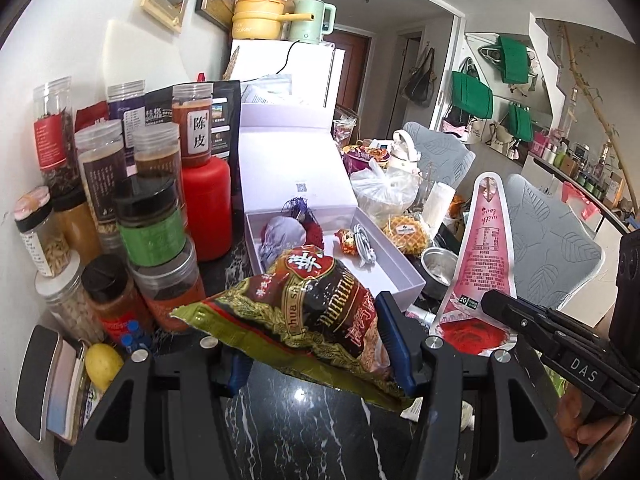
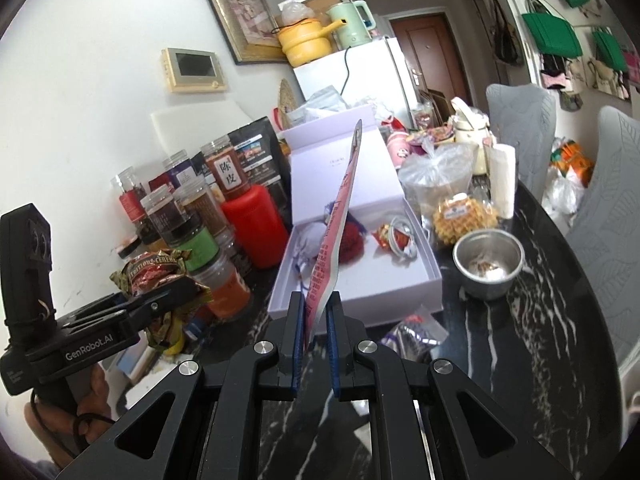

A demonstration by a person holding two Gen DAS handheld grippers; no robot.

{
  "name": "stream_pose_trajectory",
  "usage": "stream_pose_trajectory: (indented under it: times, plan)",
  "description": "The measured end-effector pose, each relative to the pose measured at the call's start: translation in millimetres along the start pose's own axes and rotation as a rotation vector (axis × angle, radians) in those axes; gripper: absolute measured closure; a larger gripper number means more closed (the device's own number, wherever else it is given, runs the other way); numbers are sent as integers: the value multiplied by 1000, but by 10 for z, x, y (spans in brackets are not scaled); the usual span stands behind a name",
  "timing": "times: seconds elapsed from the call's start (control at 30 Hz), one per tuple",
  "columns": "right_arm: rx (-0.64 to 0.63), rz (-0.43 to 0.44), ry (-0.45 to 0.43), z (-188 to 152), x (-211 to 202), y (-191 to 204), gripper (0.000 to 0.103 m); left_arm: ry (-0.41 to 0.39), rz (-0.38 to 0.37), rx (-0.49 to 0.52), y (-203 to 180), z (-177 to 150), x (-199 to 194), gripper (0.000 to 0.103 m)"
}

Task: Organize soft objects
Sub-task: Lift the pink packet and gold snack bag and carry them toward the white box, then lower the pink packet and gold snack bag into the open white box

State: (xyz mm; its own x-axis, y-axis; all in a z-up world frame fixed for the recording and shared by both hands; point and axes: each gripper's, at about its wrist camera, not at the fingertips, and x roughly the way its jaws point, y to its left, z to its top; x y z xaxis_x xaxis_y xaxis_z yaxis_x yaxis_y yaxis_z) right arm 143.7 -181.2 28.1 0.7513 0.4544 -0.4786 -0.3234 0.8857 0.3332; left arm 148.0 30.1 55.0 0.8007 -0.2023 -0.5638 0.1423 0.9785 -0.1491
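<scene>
My left gripper (image 1: 320, 344) is shut on a crinkled green and red cereal packet (image 1: 316, 308), held above the black marble table; it also shows in the right wrist view (image 2: 156, 272). My right gripper (image 2: 316, 316) is shut on the lower edge of a pink pouch (image 2: 336, 224), held upright and edge-on; its face shows in the left wrist view (image 1: 480, 264). Ahead lies an open white box (image 2: 404, 280) holding a white sachet (image 2: 310, 240), a red tassel pouch (image 2: 352, 244), a small snack (image 2: 386, 236) and a white cable (image 2: 404, 240).
Spice jars and a red bottle (image 1: 208, 204) crowd the left. A steel bowl (image 2: 488, 260), a waffle pack (image 2: 464, 216), a clear bag (image 2: 436, 176) and a paper roll (image 2: 502, 180) stand right of the box. A small plastic bag (image 2: 416, 332) lies near it. Grey chairs (image 1: 552, 240) line the table's right.
</scene>
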Motion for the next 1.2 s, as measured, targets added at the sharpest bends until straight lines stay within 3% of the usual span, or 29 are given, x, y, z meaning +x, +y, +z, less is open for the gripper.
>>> stream_pose_trajectory:
  times: [0.73, 1.2]
  plan:
    - [-101, -37, -55, 708, 352, -124, 92, -57, 5, 70, -114, 663, 454, 48]
    - [-149, -68, -42, 1080, 772, -285, 92, -71, 21, 75, -71, 1003, 938, 48]
